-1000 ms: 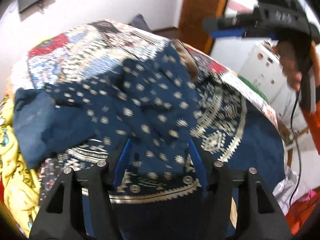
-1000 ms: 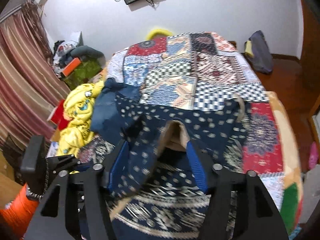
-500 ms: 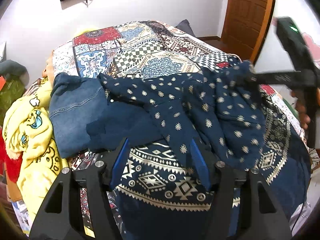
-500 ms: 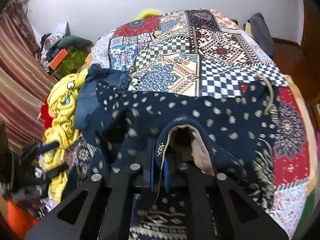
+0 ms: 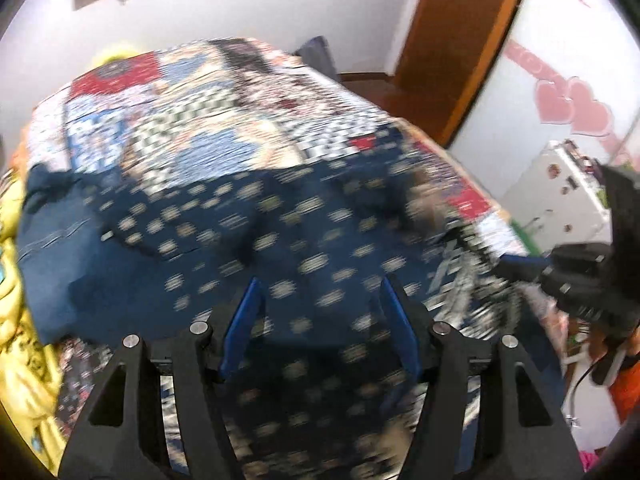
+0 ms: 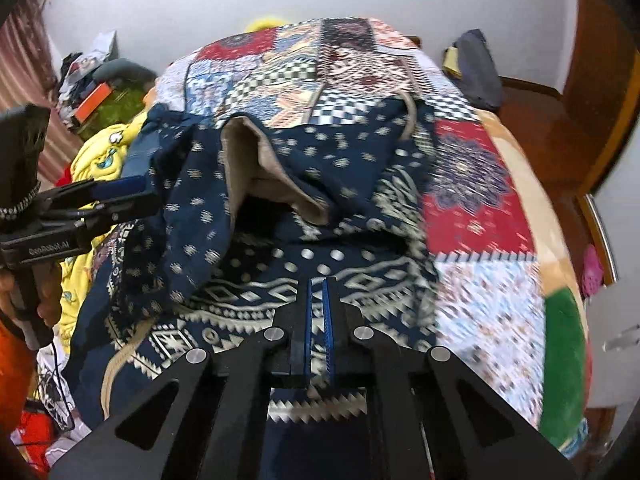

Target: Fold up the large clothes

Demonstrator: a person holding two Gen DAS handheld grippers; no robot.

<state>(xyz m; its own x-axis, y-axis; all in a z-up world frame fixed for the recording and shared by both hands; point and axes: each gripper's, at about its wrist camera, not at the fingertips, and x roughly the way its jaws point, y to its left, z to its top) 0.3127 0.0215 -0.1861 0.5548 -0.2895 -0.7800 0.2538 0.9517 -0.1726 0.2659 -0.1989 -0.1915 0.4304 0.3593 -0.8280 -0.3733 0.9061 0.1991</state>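
A large navy garment (image 5: 280,240) with pale spots and a white geometric border lies crumpled on the bed, blurred in the left wrist view. In the right wrist view its tan inner side (image 6: 248,152) gapes open in the spotted cloth (image 6: 192,220). My right gripper (image 6: 318,280) is shut, pinching the bordered part; from the left wrist camera it (image 5: 508,262) shows at the right with cloth stretched toward it. My left gripper (image 5: 320,280) has its fingers apart, low over the spotted cloth; from the right wrist camera it (image 6: 136,192) meets the garment's raised left edge.
The patchwork bedcover (image 6: 472,200) spreads beyond the garment. Blue denim (image 5: 52,240) and a yellow cartoon cloth (image 6: 96,148) lie at the bed's left side. Clutter (image 6: 92,92) sits by the curtains, a dark bag (image 6: 476,68) on the floor, a wooden door (image 5: 452,40) behind.
My right gripper went from open to shut on the cloth, then dropped lower, and the tan opening now lies farther from it. The left gripper swung sideways over the garment, still apart.
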